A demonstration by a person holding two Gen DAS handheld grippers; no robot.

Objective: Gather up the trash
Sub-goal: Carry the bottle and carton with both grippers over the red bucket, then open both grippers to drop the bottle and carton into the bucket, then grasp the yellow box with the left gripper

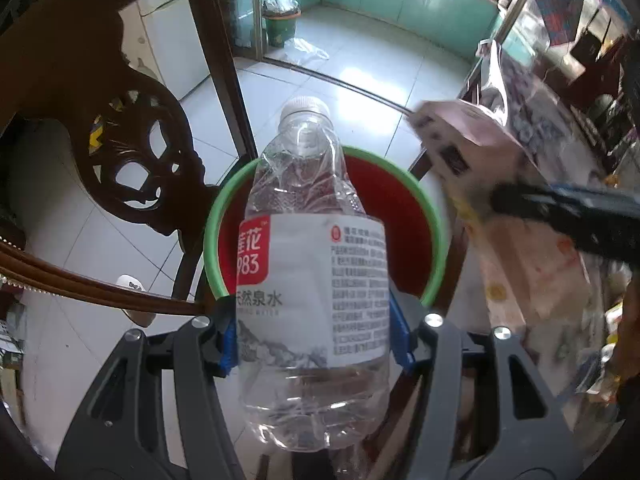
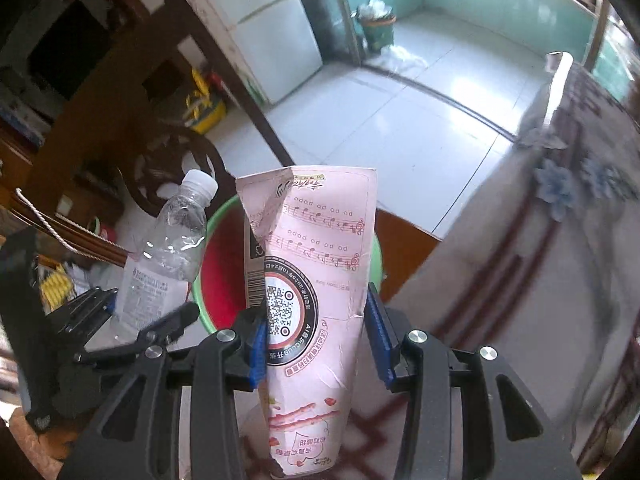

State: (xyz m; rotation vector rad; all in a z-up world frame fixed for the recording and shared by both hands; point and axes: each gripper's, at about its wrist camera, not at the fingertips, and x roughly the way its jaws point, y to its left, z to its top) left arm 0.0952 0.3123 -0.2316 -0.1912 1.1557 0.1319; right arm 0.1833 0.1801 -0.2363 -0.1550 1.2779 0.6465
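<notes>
My left gripper (image 1: 316, 332) is shut on a clear crumpled plastic water bottle (image 1: 316, 264) with a white and red label, held above a red bin with a green rim (image 1: 438, 232). The bottle also shows in the right wrist view (image 2: 168, 248). My right gripper (image 2: 318, 340) is shut on a flattened pink snack box (image 2: 316, 280) printed with music notes and a QR code, held over the same bin (image 2: 224, 280). The box (image 1: 472, 148) and the right gripper's dark fingers (image 1: 560, 216) show at the right of the left wrist view.
A dark carved wooden chair (image 1: 132, 152) stands left of the bin. A table with a floral cloth (image 2: 540, 280) is on the right. A white fridge (image 2: 272, 28) and a green bucket with bags (image 2: 378, 26) stand far back on the tiled floor.
</notes>
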